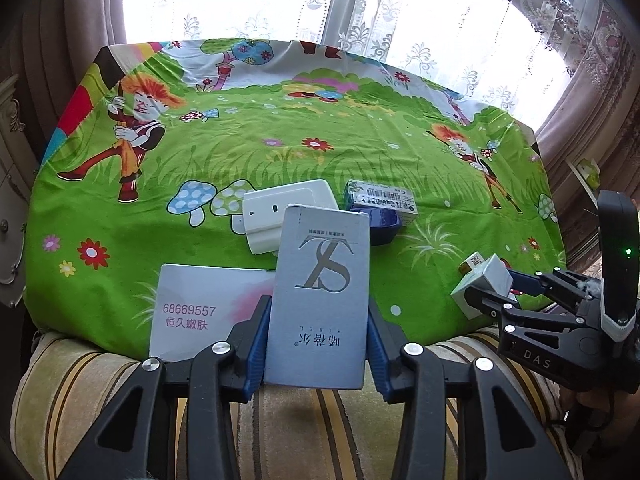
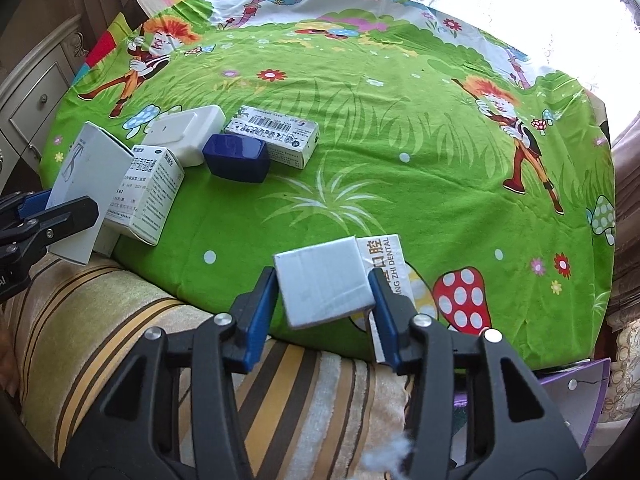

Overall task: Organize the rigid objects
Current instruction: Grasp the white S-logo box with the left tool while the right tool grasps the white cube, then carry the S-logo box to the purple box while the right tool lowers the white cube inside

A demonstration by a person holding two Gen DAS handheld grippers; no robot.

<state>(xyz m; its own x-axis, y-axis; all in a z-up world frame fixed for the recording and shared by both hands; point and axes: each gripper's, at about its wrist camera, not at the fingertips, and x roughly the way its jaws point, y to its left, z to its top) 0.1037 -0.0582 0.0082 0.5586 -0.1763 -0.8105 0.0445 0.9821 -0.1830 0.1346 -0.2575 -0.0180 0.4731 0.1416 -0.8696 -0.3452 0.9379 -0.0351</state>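
A: Why is the left tool (image 1: 319, 344) holding that tall grey-blue box (image 1: 320, 300) on end?

B: My guess is it gets stood or laid beside the others. The blue pads are clamped on its two long edges, so the printed face looks straight back at the left wrist camera. Just past it, at twelve o'clock, sit the white adapter (image 1: 280, 212), the dark blue case (image 1: 382, 226) and the barcoded carton (image 1: 382, 198), all bunched on the green cartoon cloth (image 1: 360, 136) that covers the bench.

A: And the right tool (image 2: 324, 300)?

B: Gripping a small white box (image 2: 324, 282), pads on its left and right sides (it sits a little tilted in the grip). Right behind it, at about one o'clock, is a carton printed "DENTAL" (image 2: 386, 260); I can't tell whether the two touch.

A: Anything else near the left one?

B: A pink-and-white card box (image 1: 192, 312) at nine o'clock, flat on the cloth's near edge. In the right wrist view a white medicine carton (image 2: 152, 196) stands just beside the held box.

A: So both are loaded?

B: Yes, each clenched on one box, low over the near edge.
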